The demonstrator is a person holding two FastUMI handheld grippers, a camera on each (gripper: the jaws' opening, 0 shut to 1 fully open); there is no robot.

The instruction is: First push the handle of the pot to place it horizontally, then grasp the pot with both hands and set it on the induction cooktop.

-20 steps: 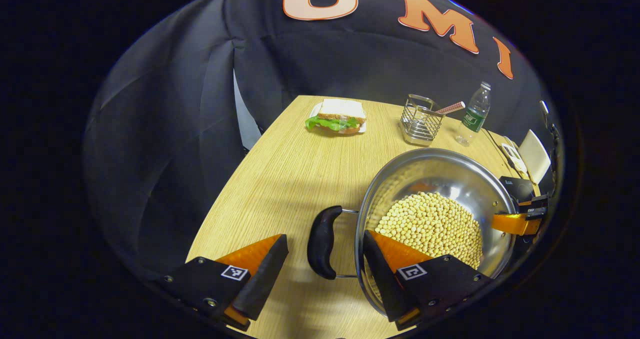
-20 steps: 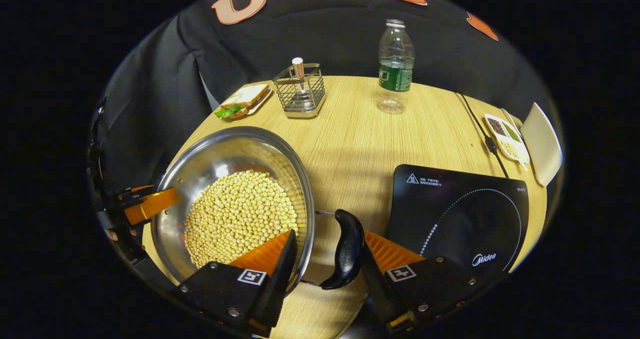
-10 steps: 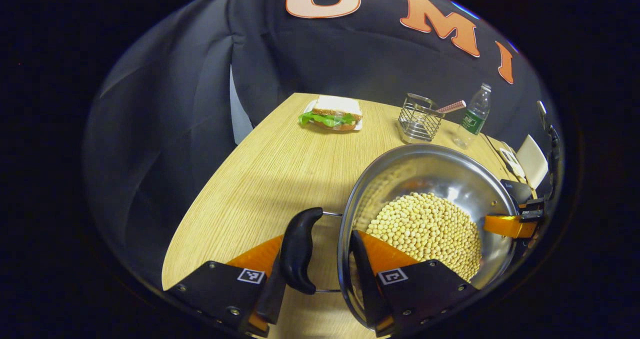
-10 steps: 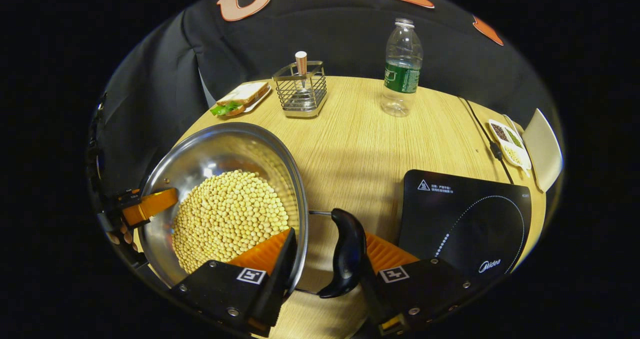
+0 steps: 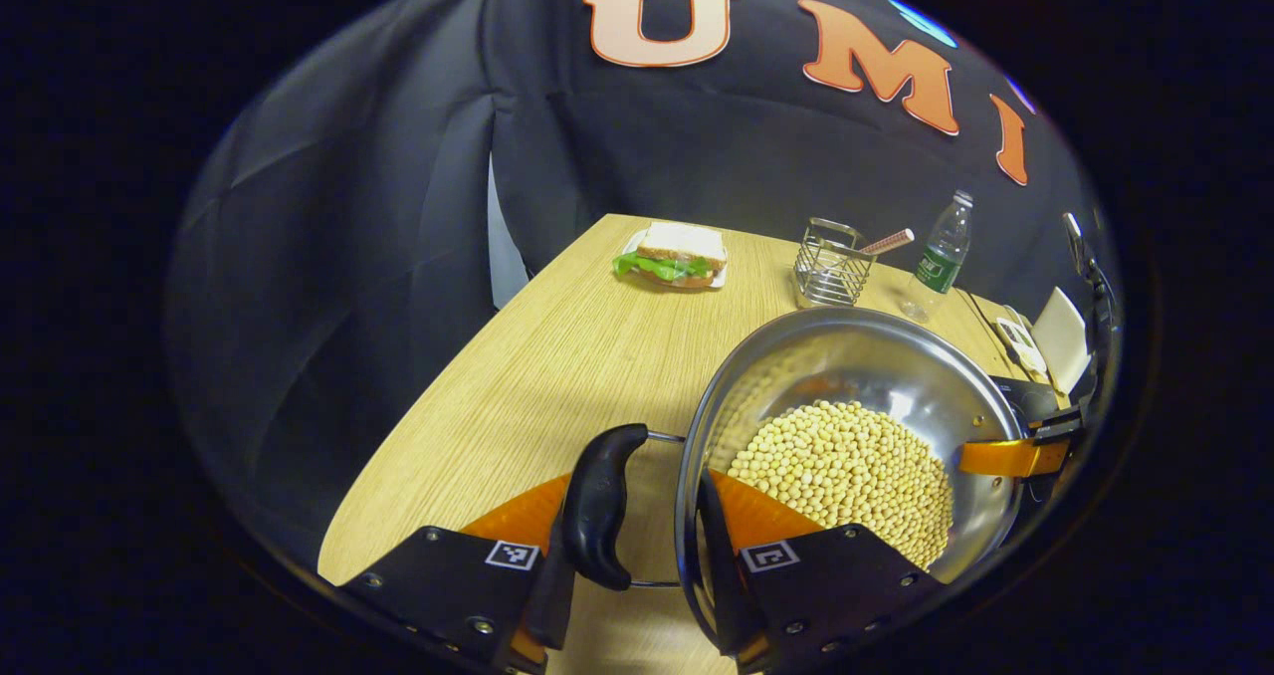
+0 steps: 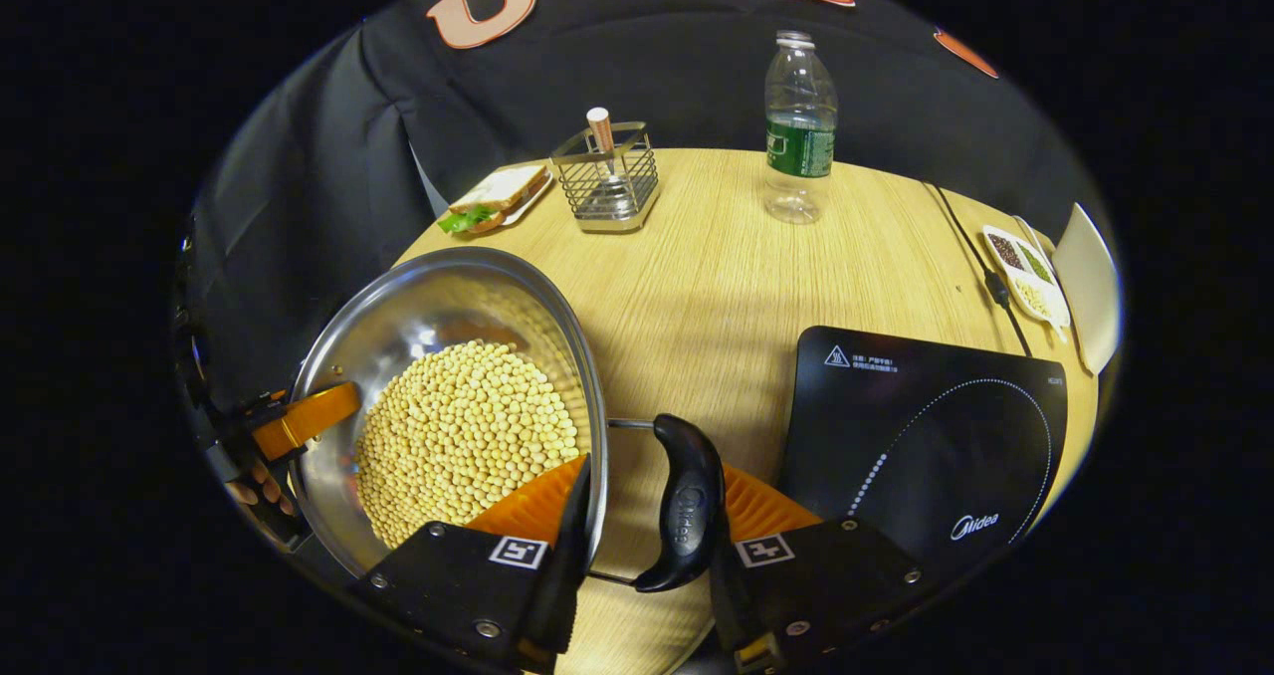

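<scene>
Looks like the grab-and-carry step: the round steel pot of yellow beans (image 6: 448, 396) sits on the wooden table (image 6: 717, 277), left of the black induction cooktop (image 6: 926, 436). Left gripper (image 5: 632, 556) and right gripper (image 6: 642, 546) each pinch a black side handle against the rim, so the handle-to-handle axis runs sideways. Next up, a level lift across.

Staged booth: black cloth wall (image 5: 378, 217), wooden table (image 6: 717, 267).

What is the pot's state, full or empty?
Partly full: the pot holds a mound of pale beans covering its bottom, with bare steel wall above them.
</scene>
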